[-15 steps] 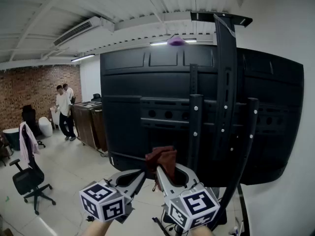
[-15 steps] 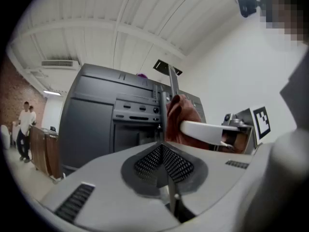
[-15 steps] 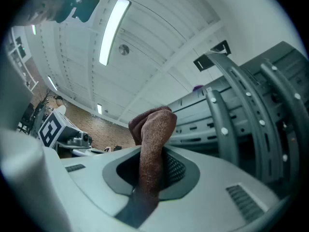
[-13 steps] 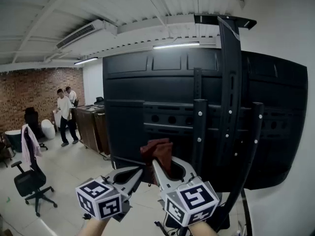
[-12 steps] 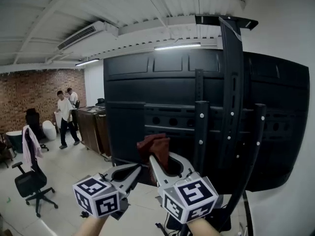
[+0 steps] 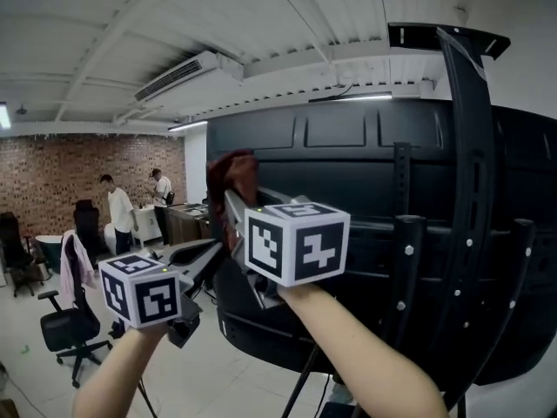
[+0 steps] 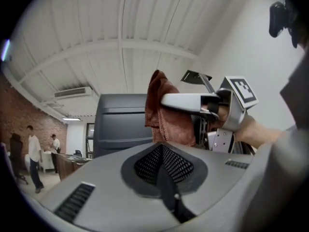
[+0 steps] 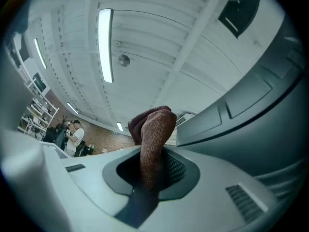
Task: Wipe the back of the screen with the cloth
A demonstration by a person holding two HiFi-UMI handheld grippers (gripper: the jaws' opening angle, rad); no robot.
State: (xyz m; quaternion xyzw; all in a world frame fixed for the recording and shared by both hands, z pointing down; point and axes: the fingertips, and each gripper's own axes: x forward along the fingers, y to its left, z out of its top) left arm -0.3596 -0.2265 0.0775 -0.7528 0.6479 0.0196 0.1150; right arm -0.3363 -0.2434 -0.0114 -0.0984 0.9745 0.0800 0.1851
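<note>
The black back of the screen [image 6: 348, 181] fills the right of the head view, fixed to a black stand with vertical bars [image 6: 461, 146]. My right gripper [image 6: 228, 200] is raised before the screen's upper left part, shut on a reddish-brown cloth [image 6: 231, 174]. The cloth [image 8: 154, 129] bulges out between that gripper's [image 8: 153, 151] jaws, beside the screen [image 8: 260, 120]. Whether the cloth touches the panel I cannot tell. My left gripper [image 6: 211, 251] hangs lower and to the left, shut on nothing. The left gripper [image 7: 161, 146] view looks up at the cloth [image 7: 164, 112] and the screen [image 7: 120, 124].
Two people [image 6: 117, 212] stand by a dark counter [image 6: 187, 220] at the far left, before a brick wall [image 6: 52, 172]. An office chair [image 6: 65, 325] with a pink garment stands on the pale floor. An air conditioner [image 6: 187, 72] hangs from the ceiling.
My right gripper has gone up and left with the cloth, from the screen's lower edge to its upper left part. The left gripper rose a little.
</note>
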